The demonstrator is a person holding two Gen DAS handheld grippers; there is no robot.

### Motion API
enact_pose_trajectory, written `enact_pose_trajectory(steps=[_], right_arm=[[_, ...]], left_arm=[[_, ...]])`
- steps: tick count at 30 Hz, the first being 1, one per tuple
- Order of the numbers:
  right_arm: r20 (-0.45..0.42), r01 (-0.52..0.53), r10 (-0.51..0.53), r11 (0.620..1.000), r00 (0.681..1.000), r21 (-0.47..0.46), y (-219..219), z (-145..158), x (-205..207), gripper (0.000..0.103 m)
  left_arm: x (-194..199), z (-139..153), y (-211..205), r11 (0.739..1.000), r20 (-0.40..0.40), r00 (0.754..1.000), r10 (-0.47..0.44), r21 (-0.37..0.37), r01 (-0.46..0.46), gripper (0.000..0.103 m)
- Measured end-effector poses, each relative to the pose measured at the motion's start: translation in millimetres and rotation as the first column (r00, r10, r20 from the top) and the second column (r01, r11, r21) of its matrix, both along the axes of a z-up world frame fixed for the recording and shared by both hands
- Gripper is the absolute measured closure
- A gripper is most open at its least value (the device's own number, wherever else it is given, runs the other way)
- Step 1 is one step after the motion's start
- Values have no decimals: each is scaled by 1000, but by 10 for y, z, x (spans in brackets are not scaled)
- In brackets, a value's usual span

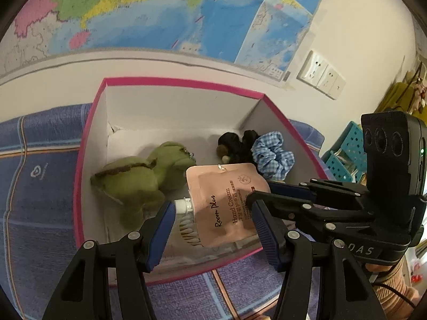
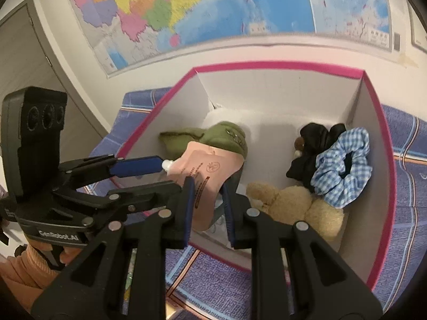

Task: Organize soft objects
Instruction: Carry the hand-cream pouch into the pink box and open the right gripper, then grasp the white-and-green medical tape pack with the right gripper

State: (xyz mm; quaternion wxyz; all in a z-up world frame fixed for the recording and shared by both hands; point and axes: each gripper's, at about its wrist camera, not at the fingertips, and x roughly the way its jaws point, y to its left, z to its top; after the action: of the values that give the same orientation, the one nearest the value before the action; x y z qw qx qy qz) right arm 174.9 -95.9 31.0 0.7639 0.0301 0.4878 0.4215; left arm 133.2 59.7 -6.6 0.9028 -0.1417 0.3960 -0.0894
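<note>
A pink-rimmed white box (image 1: 92, 122) (image 2: 384, 144) stands on a purple cloth. Inside lie a green plush (image 1: 133, 178) (image 2: 221, 136), a black scrunchie (image 1: 236, 145) (image 2: 315, 138), a blue checked scrunchie (image 1: 272, 156) (image 2: 344, 165) and a tan plush (image 2: 296, 202). My right gripper (image 2: 206, 200) (image 1: 263, 190) is shut on a pink hand cream pouch (image 1: 226, 202) (image 2: 208, 170) and holds it over the box's near side. My left gripper (image 1: 212, 229) is open, its blue pads either side of the pouch; one pad (image 2: 136, 166) reaches the pouch's white cap (image 1: 182, 205).
A wall with a large map (image 1: 160, 8) (image 2: 213, 8) rises right behind the box. Wall sockets (image 1: 321, 74) are at the right. Teal baskets (image 1: 344, 157) stand right of the cloth (image 1: 34, 186). A grey door (image 2: 26, 61) is at the left.
</note>
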Motion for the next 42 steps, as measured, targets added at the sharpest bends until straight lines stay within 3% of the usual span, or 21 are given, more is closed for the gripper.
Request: enact_pose_trajectory(steps=[5, 12, 18, 30, 38, 42], right_arm=[[52, 56, -51, 994, 997, -98, 21, -68, 1, 70], [97, 46, -43, 999, 994, -21, -243, 200, -248, 70], [99, -62, 55, 996, 994, 64, -334, 385, -639, 70], [-50, -262, 266, 963, 963, 60, 96, -40, -1217, 70], [-79, -406, 405, 914, 911, -2, 576, -275, -1558, 70], [-108, -415, 406, 908, 907, -68, 648, -403, -1575, 70]], left_arm=[[-30, 11, 75, 999, 7, 999, 31, -21, -31, 43], [-429, 206, 194, 999, 94, 994, 50, -12, -49, 42], [-892, 205, 395, 997, 125, 989, 78, -27, -76, 39], [-1420, -368, 546, 988, -38, 989, 144, -46, -146, 39], [-1594, -621, 605, 982, -110, 979, 170, -59, -177, 39], [-1649, -663, 597, 983, -125, 978, 166, -61, -174, 39]])
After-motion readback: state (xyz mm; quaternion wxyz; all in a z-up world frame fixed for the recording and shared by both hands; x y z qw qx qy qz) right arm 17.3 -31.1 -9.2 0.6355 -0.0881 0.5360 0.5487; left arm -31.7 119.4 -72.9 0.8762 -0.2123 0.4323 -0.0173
